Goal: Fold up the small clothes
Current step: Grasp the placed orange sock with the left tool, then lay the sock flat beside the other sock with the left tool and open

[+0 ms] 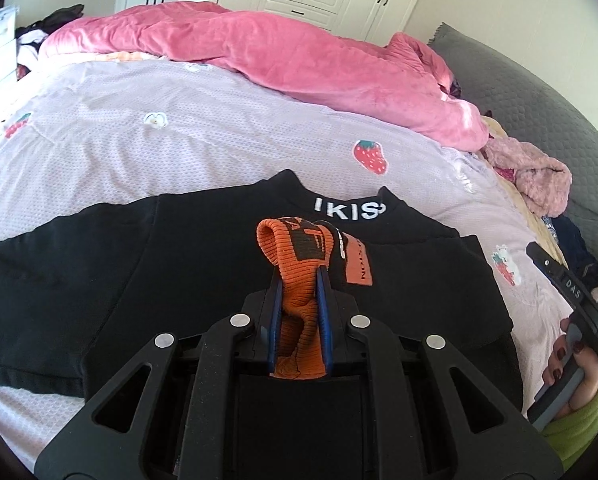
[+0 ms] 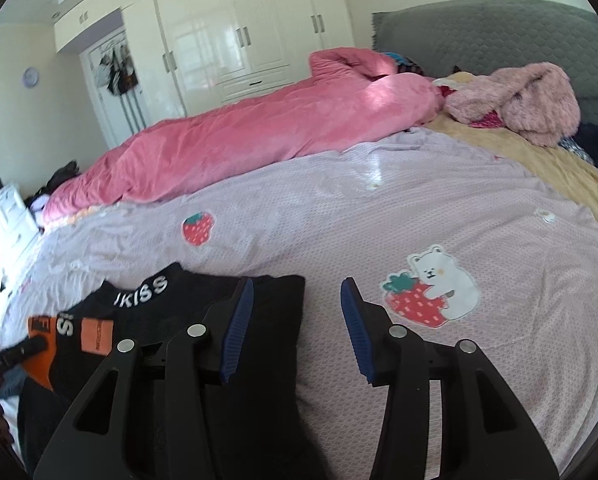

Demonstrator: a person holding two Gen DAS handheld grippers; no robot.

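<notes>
A small black top (image 1: 171, 264) with white lettering on its collar (image 1: 349, 210) lies flat on the lilac bedsheet (image 1: 179, 128). My left gripper (image 1: 299, 276) is shut on its orange ribbed cuff (image 1: 279, 248), lifted over the middle of the top, next to an orange label (image 1: 359, 262). In the right wrist view the top (image 2: 271, 312) lies at the lower left. My right gripper (image 2: 298, 286) stands open just above the bed. Its left finger is over the top's right edge, its right finger over bare sheet, and nothing is gripped. The left gripper's tip (image 2: 15, 354) shows at the far left.
A pink quilt (image 1: 299, 60) lies along the far side of the bed. A fluffy pink garment (image 2: 531, 100) and a yellow blanket (image 2: 559, 168) sit by the grey headboard (image 2: 499, 28). A white wardrobe (image 2: 239, 40) stands behind. A hand (image 1: 571, 364) holds the right gripper.
</notes>
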